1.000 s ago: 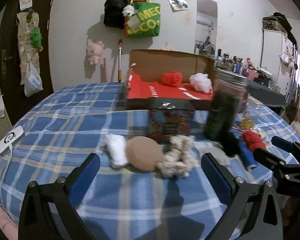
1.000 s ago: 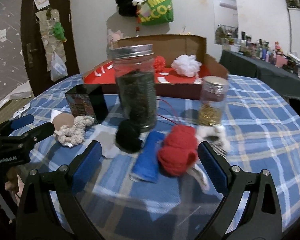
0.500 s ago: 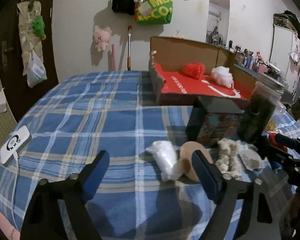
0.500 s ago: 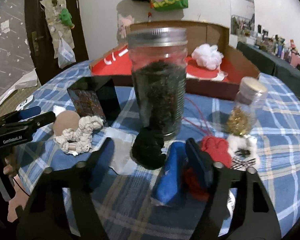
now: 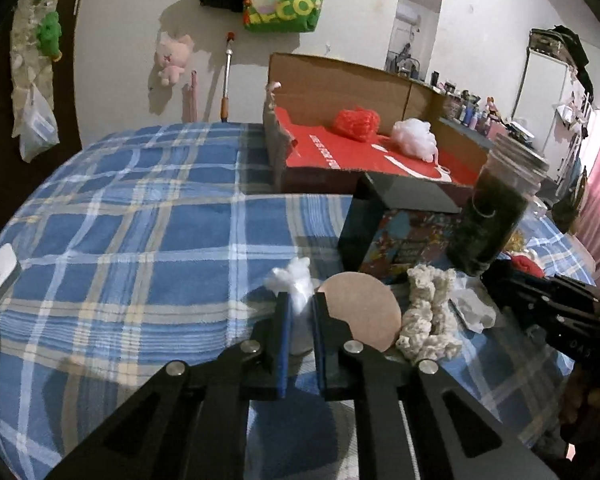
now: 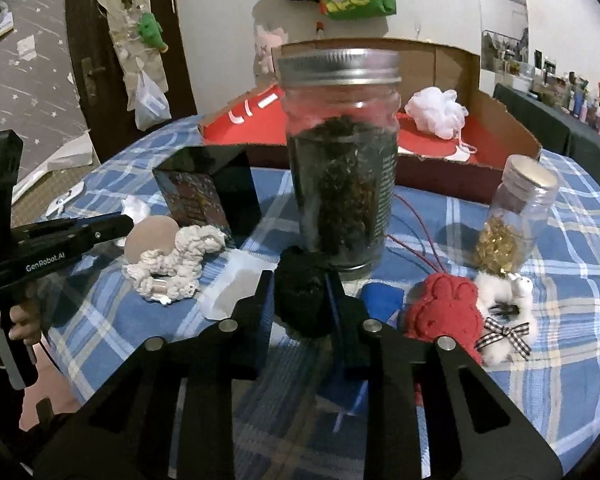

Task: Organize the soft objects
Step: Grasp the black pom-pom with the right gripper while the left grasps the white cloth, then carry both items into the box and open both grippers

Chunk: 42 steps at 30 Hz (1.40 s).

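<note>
The left gripper [image 5: 299,312] is clenched on a white cotton tuft [image 5: 294,285], whose long axis runs away from the camera, its fluffy end poking beyond the fingertips; the right gripper [image 6: 300,298] is squeezed narrow around a black pompom [image 6: 301,296], roundish, just before the tall jar [image 6: 341,160]; farther back, the cardboard box [image 5: 379,80] holds a red puff [image 5: 356,123].
</note>
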Tool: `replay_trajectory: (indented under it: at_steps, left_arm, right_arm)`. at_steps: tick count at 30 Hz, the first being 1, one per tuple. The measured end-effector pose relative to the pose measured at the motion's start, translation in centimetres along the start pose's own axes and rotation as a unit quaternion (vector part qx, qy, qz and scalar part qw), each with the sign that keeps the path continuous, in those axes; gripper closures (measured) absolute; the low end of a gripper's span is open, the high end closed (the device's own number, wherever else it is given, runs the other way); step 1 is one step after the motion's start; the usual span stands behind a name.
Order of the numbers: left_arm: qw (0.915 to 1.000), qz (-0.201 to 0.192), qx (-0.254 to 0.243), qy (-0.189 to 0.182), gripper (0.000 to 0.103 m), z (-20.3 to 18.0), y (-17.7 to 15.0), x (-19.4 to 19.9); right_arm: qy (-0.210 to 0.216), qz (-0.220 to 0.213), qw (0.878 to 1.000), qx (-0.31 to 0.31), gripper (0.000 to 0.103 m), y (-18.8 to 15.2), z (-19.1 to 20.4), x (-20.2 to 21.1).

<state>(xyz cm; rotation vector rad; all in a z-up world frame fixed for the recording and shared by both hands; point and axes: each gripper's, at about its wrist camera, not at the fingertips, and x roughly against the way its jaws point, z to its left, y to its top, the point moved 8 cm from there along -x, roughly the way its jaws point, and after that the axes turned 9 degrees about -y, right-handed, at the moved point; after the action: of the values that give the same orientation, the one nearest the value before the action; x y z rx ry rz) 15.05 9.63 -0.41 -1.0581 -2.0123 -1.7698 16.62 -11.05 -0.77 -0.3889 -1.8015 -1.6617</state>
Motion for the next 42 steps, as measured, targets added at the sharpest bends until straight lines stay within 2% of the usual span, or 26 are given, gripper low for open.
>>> replay_trajectory:
  at_steps: [3,8,15,20,24,30,42]
  left_arm:
    - [0.9997,-0.017,-0.012,0.015,0.093,-0.3,0.5,1.2]
    - [0.9981,-0.051,-0.033,0.012,0.093,-2.5,1.9,3.4]
    - [0.9933,-0.067,-0.065,-0.068,0.093,-8.8,2.4,3.4]
    - [0.9878,-0.038,-0.064,-0.137,0.093,-12.6,1.4,0.8]
    - [0.9844,-0.020,-0.063,-0.163,0.093,-14.6,0.8,-0.7]
    - [0.9829,-0.008,-0.063,-0.173,0.093,-15.9,0.4,-2.0]
    - [0.9832,-0.001,-0.061,-0.172,0.093,-15.8,0.2,-2.5]
  right_arm:
    - [0.000,-0.011,1.000,-0.002,0.080,0.3,-0.3,0.9]
    - [0.001,-0.026,1.000,-0.010,0.080,0.7,-1.4,2.3]
    - [0.005,-0.030,0.999,-0.026,0.080,0.3,-3.3,3.6]
    - [0.006,-0.029,0.999,-0.032,0.080,0.0,-4.1,4.1]
    - [0.015,-0.028,0.999,-0.031,0.080,-0.2,-4.2,4.2]
    - [0.019,-0.023,0.999,-0.028,0.080,-0.3,-4.1,3.9]
    - [0.028,-0.023,0.999,-0.029,0.080,-0.2,-3.9,3.9]
